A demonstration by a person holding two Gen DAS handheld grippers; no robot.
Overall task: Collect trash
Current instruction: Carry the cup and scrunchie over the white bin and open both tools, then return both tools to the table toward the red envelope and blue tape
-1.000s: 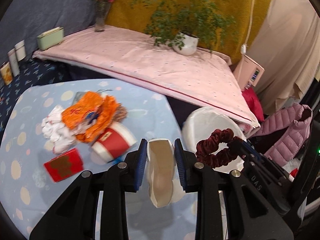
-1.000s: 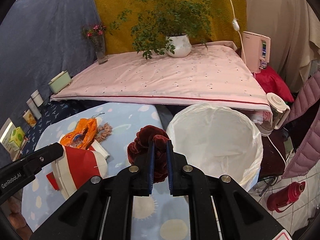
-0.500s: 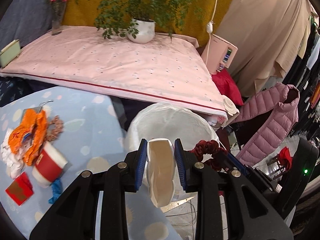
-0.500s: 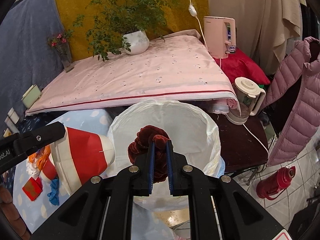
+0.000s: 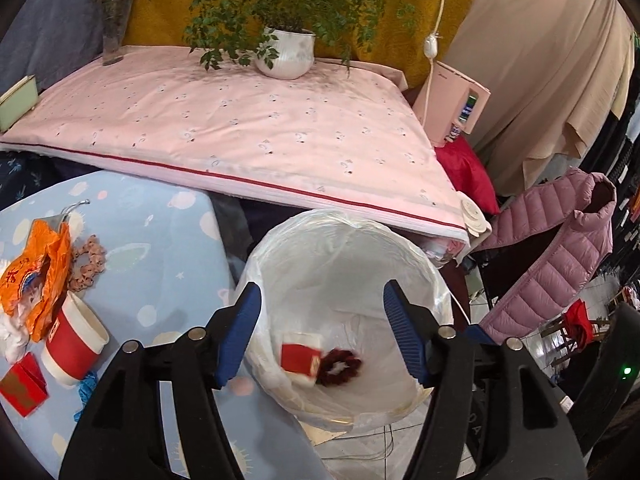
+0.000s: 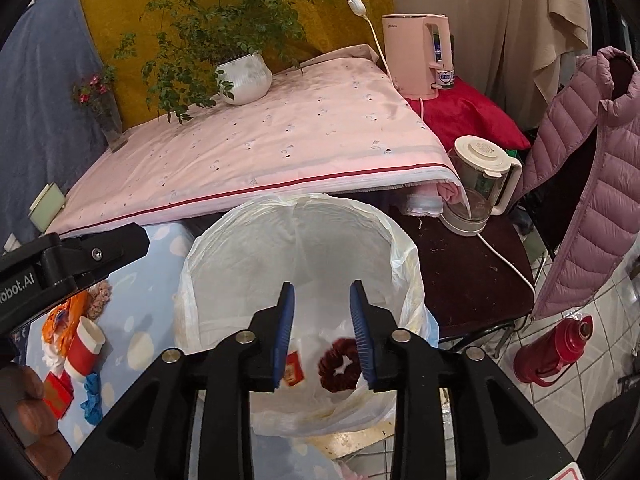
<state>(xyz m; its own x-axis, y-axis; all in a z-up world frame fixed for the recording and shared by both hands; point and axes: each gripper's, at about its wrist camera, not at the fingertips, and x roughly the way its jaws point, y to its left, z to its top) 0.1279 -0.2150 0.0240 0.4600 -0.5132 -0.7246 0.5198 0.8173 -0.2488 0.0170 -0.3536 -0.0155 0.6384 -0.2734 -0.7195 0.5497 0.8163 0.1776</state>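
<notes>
Both tools sit above the lined trash bin [image 5: 340, 280], pointed down into its mouth. Left tool [image 5: 322, 340]: jaws spread wide, nothing between them. Right tool [image 6: 322, 336]: jaws parted to a moderate gap, also empty.

Bin contents, seen from both wrist views: a red-and-white paper cup [image 5: 300, 358] lying on its side and a dark red scrunchie [image 5: 340, 364] just beside it, both on the bag floor. The cup looks slightly blurred in the left view, so it may not be fully at rest. Judgement: the tools are open over the bin because this is the release position; the bag mouth is broad and stands just off the worktop edge, so a drop from above needs little aiming.

Trash not yet collected, on the blue spotted worktop [image 5: 160, 240], left side: a second red-and-white cup [image 5: 74, 344] standing upright, an orange plastic wrapper [image 5: 36, 276] partly draped over white crumpled paper [image 5: 10, 340], a small red box [image 5: 22, 388], a blue scrap [image 5: 86, 386] at the cup's base, and a pinkish scrunchie [image 5: 86, 268] beside the wrapper. These lie clustered together, some touching.

Judgement: task partway; two items binned, several left. The next reach would go back left to the cluster; the upright cup offers the cleanest grip, while wrapper and paper overlap and may lift together.
</notes>
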